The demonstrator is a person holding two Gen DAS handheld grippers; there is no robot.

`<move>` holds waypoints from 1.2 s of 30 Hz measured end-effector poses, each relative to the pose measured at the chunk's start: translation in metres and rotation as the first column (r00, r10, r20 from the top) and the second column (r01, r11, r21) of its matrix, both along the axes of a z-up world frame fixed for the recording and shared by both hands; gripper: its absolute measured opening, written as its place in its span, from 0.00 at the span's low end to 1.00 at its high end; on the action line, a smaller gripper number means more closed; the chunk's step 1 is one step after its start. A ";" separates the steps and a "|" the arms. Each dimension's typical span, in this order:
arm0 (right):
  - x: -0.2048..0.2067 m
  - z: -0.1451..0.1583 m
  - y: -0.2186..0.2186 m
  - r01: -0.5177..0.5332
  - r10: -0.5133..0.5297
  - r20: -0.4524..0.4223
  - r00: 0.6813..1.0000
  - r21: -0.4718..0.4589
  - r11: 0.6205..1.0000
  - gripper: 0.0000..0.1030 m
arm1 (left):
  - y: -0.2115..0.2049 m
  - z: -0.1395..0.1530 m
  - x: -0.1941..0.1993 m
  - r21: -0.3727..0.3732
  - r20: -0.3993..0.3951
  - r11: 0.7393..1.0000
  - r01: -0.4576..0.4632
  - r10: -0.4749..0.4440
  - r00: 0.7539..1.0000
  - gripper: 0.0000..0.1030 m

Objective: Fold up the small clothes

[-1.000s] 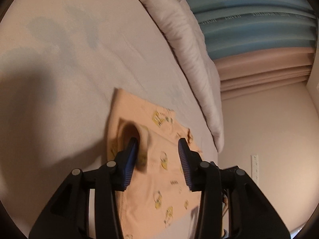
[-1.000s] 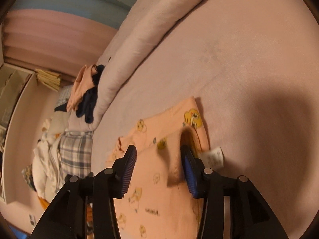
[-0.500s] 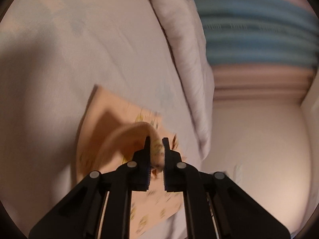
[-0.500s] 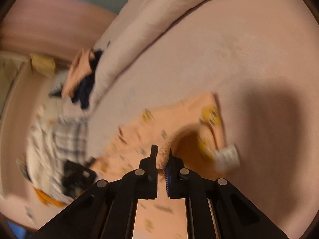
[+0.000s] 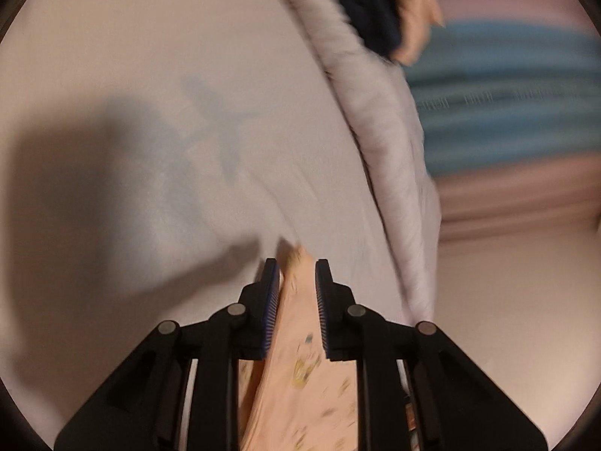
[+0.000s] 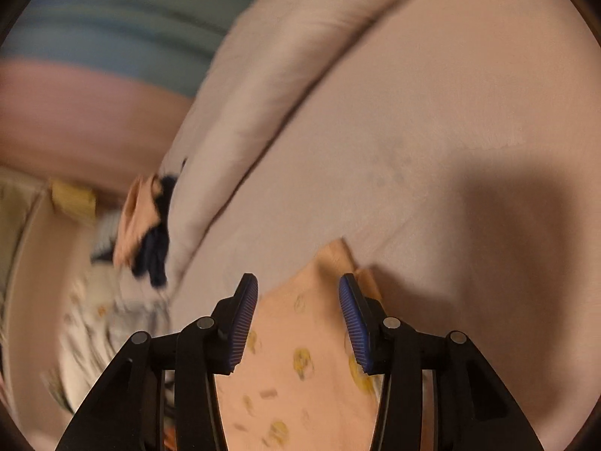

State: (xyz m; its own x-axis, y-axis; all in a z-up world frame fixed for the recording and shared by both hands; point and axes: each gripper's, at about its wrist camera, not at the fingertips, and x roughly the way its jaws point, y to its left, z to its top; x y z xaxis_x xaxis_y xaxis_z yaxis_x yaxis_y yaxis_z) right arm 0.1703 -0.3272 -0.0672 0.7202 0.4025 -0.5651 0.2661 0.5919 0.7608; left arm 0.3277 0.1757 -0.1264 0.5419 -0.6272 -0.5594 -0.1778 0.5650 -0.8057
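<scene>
A peach garment printed with small yellow figures [image 5: 300, 342] lies on the pale bed sheet [image 5: 180, 120], and its folded edge rises between the fingers of my left gripper [image 5: 296, 263]. Those jaws stand a little apart and are opening, and the pads no longer pinch the cloth. In the right wrist view the same garment [image 6: 300, 342] lies flat under my right gripper [image 6: 296, 282]. The right jaws are wide apart and opening, with cloth between them but untouched by the pads. Both views are blurred by motion.
A rolled pale duvet [image 5: 390, 158] runs along the far side of the bed [image 6: 432, 105]. On the duvet's end sits a pile of dark blue and peach clothes [image 6: 146, 225]. Blue and pink curtains [image 5: 507, 105] hang behind. Patterned laundry [image 6: 94, 323] lies at the left.
Both grippers closed on the garment's edge, lifted it and carried it forward over the rest of the garment. Their jaws have since parted again, the right much wider than the left.
</scene>
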 end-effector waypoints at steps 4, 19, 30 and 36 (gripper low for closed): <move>-0.014 0.021 0.040 -0.169 0.176 0.006 0.984 -0.265 0.949 0.45 | -0.038 0.017 -0.025 0.150 0.093 0.976 0.161 -0.176 0.980 0.17; -0.066 0.001 0.091 -0.313 0.278 -0.170 0.946 -0.710 0.630 0.39 | -0.096 -0.008 -0.103 0.418 0.103 0.851 0.317 -0.391 0.915 0.18; -0.110 -0.018 0.117 -0.337 0.301 -0.204 0.932 -0.793 0.507 0.39 | -0.065 -0.013 -0.149 0.375 0.074 0.881 0.290 -0.340 0.938 0.21; -0.127 -0.001 0.116 -0.351 0.299 -0.217 0.929 -0.773 0.528 0.40 | -0.047 -0.011 -0.161 0.291 0.074 0.919 0.266 -0.299 0.951 0.47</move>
State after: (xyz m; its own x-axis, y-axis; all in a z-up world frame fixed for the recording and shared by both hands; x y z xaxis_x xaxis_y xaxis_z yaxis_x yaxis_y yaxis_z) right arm 0.0432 -0.2113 -0.0680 0.5939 -0.0209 -0.8043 -0.0493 0.9968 -0.0624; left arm 0.1670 0.1291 -0.1376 0.4353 -0.5948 -0.6758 0.1059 0.7793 -0.6177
